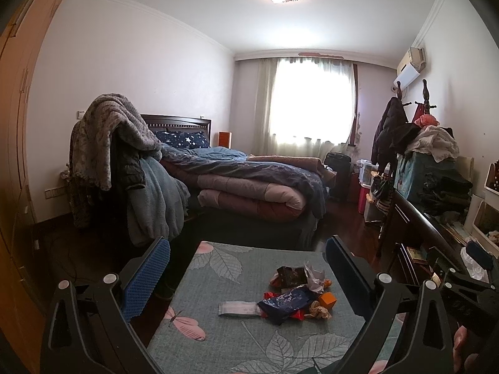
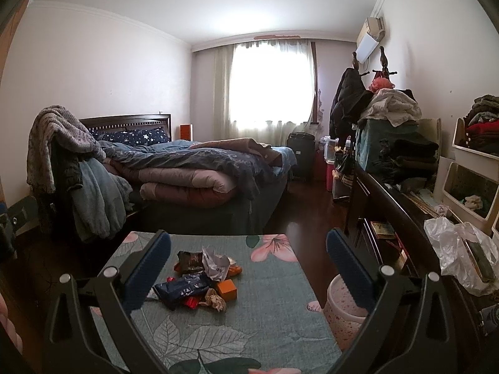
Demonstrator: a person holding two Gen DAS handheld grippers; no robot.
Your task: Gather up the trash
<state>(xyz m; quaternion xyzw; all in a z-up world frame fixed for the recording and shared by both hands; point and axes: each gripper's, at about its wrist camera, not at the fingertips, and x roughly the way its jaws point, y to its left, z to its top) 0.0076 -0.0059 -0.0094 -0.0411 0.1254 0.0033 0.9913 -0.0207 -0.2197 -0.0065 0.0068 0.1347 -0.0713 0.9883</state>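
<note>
Since the trash pile sat loose mid-table on the leaf-print cloth, best taken one piece at a time, outermost first: white wrapper for left, orange block for right. Dropped into the pink bin beside the table edge, probably floor-standing. Left gripper and right gripper both hovered short of the pile, spread wide, holding nothing.

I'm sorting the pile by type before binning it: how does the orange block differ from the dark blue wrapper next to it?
The orange block is a small, rigid box shape with flat faces; the dark blue wrapper is a longer, flat, crinkled packet with pale print. The block is plain orange, and the wrapper is glossy navy. The block sits on the right side of the pile, the wrapper across the front left. Both lie on the leaf-patterned tablecloth, untouched by either gripper.
</note>
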